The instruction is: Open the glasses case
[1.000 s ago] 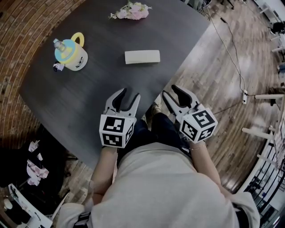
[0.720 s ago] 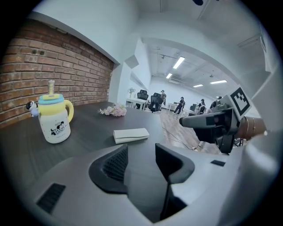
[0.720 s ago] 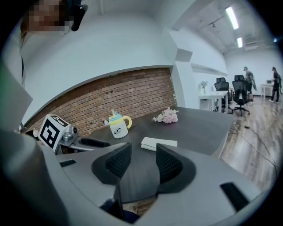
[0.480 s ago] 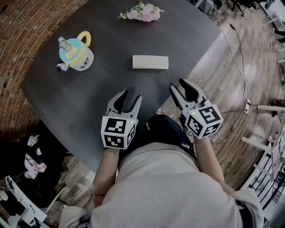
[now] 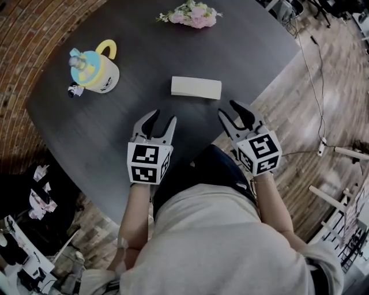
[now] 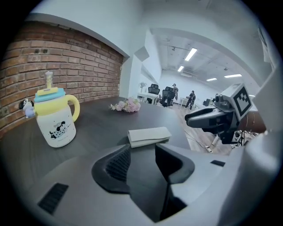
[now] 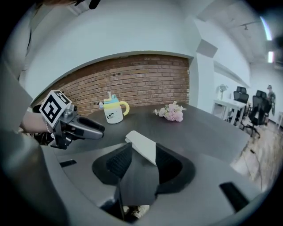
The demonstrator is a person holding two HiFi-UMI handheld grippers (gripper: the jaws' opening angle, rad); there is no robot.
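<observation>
We have the glasses case (image 5: 196,87) lying flat and closed near the middle of the dark worktop (image 5: 242,52), its long side running across in front of us, so either end can be reached from its own side. The left hand-held gripper (image 5: 162,118) hovers short of the case's left half with its jaws spread and nothing between them. In the left gripper view the case sits just beyond the tips, not inside them. The right hand-held gripper (image 5: 229,110) hangs near the worktop's edge, below and to the right of the case's right end, likewise released and empty. Its own view looks along the case from one end. We judge this spread, two-sided stance to be a setup: one gripper to steady the body, the other to lift the flap. A sippy cup (image 5: 95,69) with a yellow handle and blue lid stands well apart at the far left, and a small bunch of pink flowers (image 5: 193,12) lies at the far edge, both clear of the approach. As for writing, the case shows no brand, the cup bears only a small cartoon print with no words we can read, and the cubes carry black-and-white square markers, not lettering.
</observation>
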